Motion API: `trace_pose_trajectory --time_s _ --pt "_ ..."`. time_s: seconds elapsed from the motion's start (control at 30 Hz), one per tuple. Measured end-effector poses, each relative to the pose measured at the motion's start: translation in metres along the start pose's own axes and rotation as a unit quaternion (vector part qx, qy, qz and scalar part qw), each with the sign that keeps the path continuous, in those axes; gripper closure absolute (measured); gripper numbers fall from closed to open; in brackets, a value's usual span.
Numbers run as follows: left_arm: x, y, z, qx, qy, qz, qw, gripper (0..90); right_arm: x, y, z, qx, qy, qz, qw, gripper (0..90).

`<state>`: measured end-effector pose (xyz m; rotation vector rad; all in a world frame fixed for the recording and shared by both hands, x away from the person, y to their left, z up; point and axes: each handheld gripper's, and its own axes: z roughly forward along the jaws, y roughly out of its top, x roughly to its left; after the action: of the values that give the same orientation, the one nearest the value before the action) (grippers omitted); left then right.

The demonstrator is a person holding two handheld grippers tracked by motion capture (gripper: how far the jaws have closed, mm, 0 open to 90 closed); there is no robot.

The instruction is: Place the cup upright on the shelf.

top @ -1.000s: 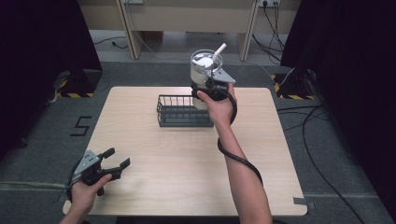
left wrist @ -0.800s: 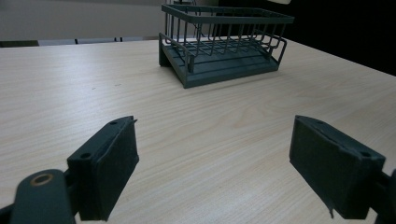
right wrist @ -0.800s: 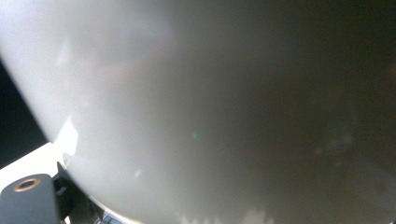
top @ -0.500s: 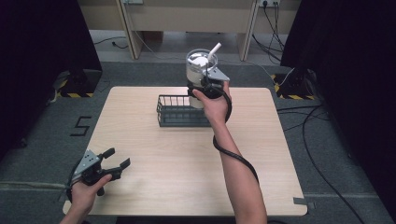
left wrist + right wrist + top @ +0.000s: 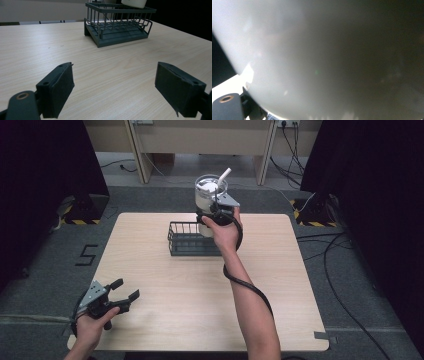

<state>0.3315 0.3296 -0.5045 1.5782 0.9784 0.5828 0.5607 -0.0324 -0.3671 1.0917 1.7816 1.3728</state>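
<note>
Both forearms are bare, with no sleeves, gloves or watch on them. The left gripper (image 5: 122,290) is black, with a pale grey three-cornered plate on top; in the left gripper view its two jaws are flat dark blocks with matt pads, each with a small hole in its side, and a brass-coloured ring sits in the black link at the near left. The right gripper (image 5: 216,211) is black too, with the same grey plate. A thick black cable trails from it and loops along the right forearm.

pot (image 5: 210,195): greyish-white, perhaps | rack (image 5: 192,240): dark green-grey | table (image 5: 165,295): pale woodgrain
</note>
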Motion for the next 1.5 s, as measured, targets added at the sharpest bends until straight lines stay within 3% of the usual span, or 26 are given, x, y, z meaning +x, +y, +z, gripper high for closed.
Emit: trace_pose_trajectory --time_s 0.77,1.5 --pt "0.000 0.000 0.000 -0.001 -0.002 -0.001 1.0000 14.8 0.003 -0.021 0.023 0.030 0.001 0.009 0.9995 10.8" --pt "0.000 0.000 0.000 -0.001 -0.003 0.000 1.0000 14.8 0.004 -0.036 0.032 0.048 0.001 0.005 0.9989 10.8"
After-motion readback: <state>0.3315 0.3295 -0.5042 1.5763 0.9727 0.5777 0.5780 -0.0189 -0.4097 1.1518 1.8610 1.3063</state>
